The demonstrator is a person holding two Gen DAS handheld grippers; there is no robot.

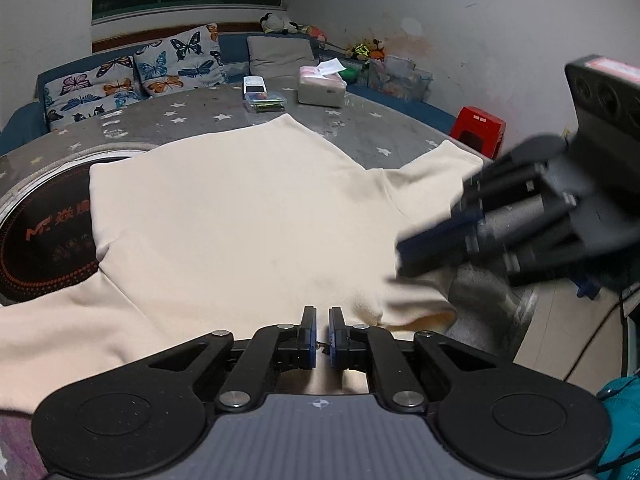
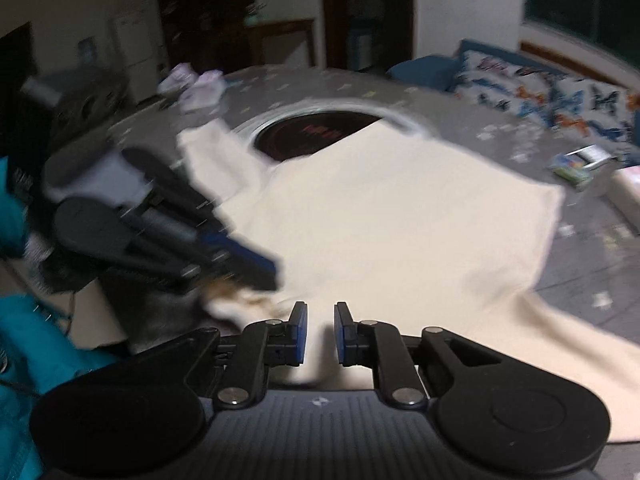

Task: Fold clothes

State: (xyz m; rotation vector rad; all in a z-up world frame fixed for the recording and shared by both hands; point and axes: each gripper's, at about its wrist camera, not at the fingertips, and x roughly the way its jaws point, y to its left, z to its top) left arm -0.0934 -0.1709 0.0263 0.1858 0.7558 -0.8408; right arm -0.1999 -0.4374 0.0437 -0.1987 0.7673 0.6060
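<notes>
The cream shirt (image 1: 248,216) lies spread flat on the grey star-print surface (image 1: 360,128), right in front of both tongs, with its body smoothed out and one sleeve (image 1: 440,168) reaching off toward the far side of the right tongs (image 1: 404,264). It looks laid out this way so its edges are easy to grab for folding. Its near edge sits just under the tips of both tongs, and part of it covers the round black cooktop (image 1: 44,240) set into the surface, off to the side of the left tongs (image 1: 322,336). The left tongs are almost pressed together, with only a thin slit between the pads, and no cloth shows in it. The right tongs (image 2: 320,334) are a little spread, with cream cloth seen through the gap, but the pads do not squeeze it. Both tongs tilt down toward the near edge, side by side and close, likely ready to pinch it. A tissue box (image 1: 322,88) sits well beyond.
</notes>
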